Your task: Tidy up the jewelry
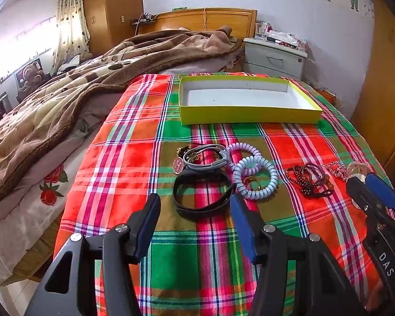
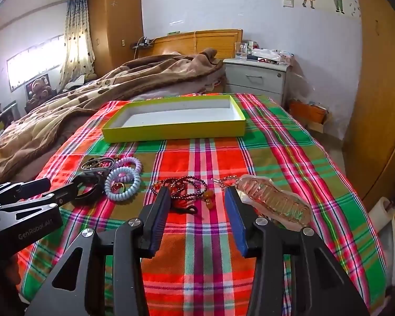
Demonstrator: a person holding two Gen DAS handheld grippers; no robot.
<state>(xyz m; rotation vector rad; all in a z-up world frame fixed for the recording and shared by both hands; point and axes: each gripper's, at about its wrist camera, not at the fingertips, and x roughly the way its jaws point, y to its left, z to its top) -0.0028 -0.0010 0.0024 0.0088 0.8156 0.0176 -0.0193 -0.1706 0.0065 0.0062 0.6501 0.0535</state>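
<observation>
Fingers of the left gripper stand wide and hold nothing; they hover just short of the black band. Fingers of the right gripper also stand wide and empty, just short of the dark bead string.

All jewelry lies on the plaid cloth spread over the bed, near the grippers and well apart from the box. Left to right, in the left wrist view:
- gold chain, mostly hidden under the grey band;
- black band, lying flat as a loop, long axis across the view, open end toward the right finger;
- two coil ties, overlapping, flat;
- a small ring inside the nearer coil;
- dark bead string, bunched, no clear axis;
- pink bead piece;
- a clear wrapped piece, long axis running from near right to far left in the right wrist view.

The box is yellow, open, empty, long axis across both views.

Step in hand, as judged: approach for the first pick; no piece is in the box yet. The next move calls for lowering either set of fingers astride one strand or band edge, closing, then carrying it forward over the box's near wall.
</observation>
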